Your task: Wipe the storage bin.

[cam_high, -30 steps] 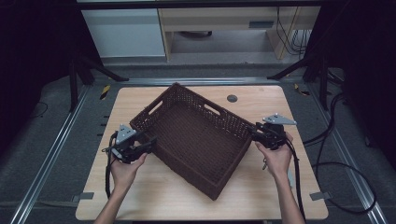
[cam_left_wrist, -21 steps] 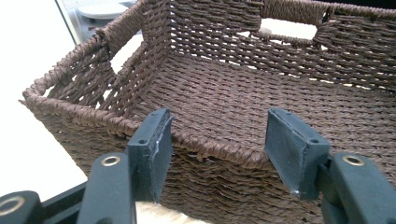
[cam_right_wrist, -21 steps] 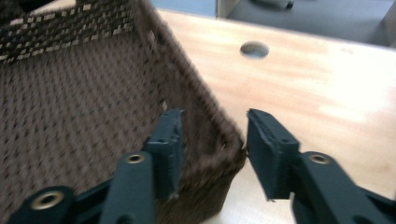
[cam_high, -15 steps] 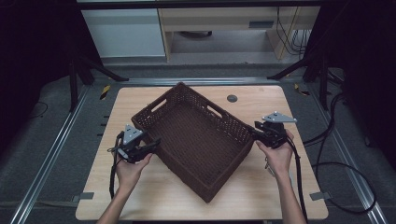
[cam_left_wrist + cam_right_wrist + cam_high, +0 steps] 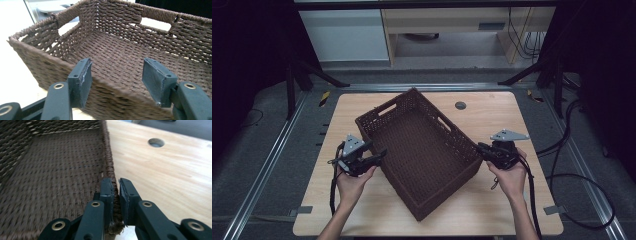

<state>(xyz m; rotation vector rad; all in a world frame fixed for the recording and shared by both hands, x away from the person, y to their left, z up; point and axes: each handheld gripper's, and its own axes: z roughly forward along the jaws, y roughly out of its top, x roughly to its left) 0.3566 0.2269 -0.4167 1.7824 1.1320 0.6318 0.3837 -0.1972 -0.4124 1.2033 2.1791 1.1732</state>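
two grippers: my right gripper [image 5: 114,195] has just closed, pinching the wicker basket [image 5: 419,150] rim; my left gripper [image 5: 122,80] straddles the opposite wall, jaws spread.

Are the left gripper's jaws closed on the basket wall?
No, the left gripper stands open, its jaws straddling the basket wall without pressing it.

The left tool [image 5: 374,159] stands with its jaws spread wide, having just opened further, while the right tool [image 5: 484,150] has just closed its jaws tight, each held in one hand with forearms reaching forward.
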